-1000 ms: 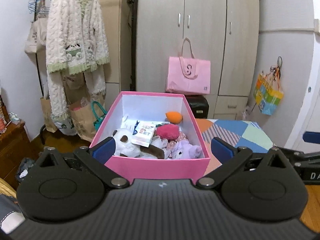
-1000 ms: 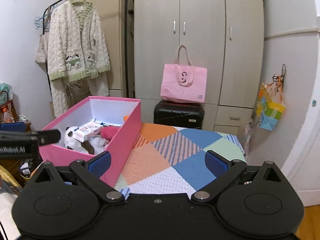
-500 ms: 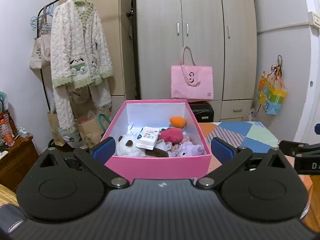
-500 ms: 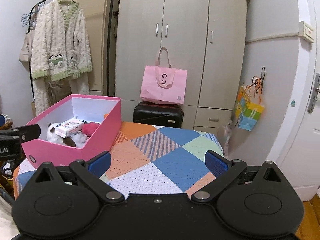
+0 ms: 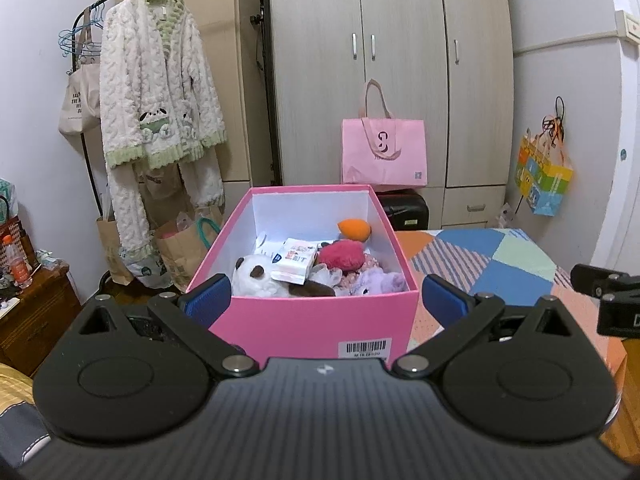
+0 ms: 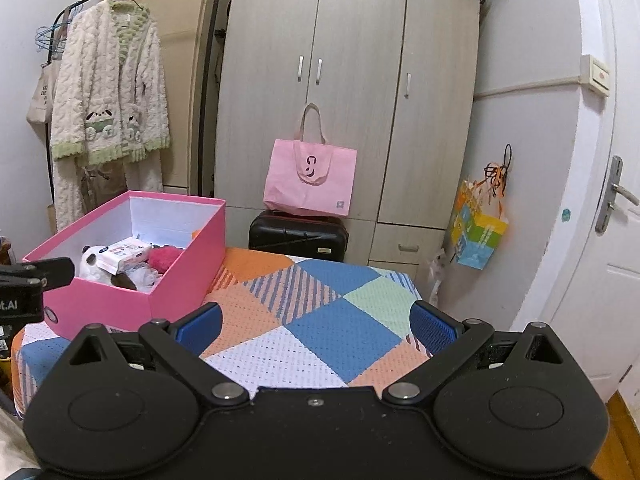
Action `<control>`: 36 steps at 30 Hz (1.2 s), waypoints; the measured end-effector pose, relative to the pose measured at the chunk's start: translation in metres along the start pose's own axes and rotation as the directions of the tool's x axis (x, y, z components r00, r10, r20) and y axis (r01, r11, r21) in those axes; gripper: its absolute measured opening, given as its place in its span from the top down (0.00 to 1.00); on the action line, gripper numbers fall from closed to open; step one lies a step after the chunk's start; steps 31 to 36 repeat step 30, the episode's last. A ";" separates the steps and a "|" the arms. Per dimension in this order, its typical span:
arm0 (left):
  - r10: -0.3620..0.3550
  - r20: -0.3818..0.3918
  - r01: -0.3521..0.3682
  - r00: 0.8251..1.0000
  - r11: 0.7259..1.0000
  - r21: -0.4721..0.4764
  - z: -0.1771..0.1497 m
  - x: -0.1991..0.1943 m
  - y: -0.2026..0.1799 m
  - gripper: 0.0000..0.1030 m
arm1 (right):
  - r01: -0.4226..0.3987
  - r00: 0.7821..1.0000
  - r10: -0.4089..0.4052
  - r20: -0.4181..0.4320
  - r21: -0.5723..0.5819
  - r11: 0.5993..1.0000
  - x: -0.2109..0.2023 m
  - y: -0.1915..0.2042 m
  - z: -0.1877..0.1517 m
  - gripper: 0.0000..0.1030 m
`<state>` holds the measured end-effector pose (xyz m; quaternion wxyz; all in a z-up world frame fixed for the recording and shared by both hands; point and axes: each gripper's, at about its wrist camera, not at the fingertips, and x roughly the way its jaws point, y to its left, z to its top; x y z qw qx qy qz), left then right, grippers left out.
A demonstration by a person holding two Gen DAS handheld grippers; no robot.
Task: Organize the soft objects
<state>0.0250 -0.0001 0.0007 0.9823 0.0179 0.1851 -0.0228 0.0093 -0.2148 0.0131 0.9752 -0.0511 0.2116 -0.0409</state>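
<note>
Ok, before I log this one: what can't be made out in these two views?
- Left wrist view: the pink box's bottom layer is buried under the panda plush, white packet and other toys.
- Left wrist view: the barcode label is too small to read, its lower edge cut off by the left claw's body.
- Right wrist view: the box's near wall hides most contents; the quilt's near part lies behind the right claw.

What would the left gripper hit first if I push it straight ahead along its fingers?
Most likely the near wall of the pink box: the left gripper is open and empty, with that wall between its fingers. Its height is hard to judge; slightly higher, it would clear the rim and reach the panda plush.
</note>
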 end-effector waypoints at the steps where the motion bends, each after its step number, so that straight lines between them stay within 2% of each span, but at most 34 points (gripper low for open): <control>1: 0.002 -0.003 -0.002 1.000 1.000 0.002 -0.001 0.000 -0.001 0.00 | 0.001 1.000 -0.001 -0.003 0.004 1.000 0.001 -0.001 0.000 0.01; 8: 0.018 -0.003 -0.018 1.000 1.000 0.020 -0.004 0.001 -0.004 0.00 | 0.001 1.000 -0.001 -0.007 0.010 1.000 0.003 -0.002 -0.004 0.01; 19: 0.025 -0.009 -0.025 1.000 1.000 0.005 -0.006 0.006 0.000 0.00 | 0.028 1.000 -0.028 -0.002 0.000 1.000 0.005 0.001 -0.007 0.01; 36: 0.017 -0.015 -0.017 1.000 1.000 -0.016 -0.008 0.009 0.008 0.00 | 0.028 0.999 -0.028 -0.022 0.013 1.000 0.010 0.000 -0.008 0.01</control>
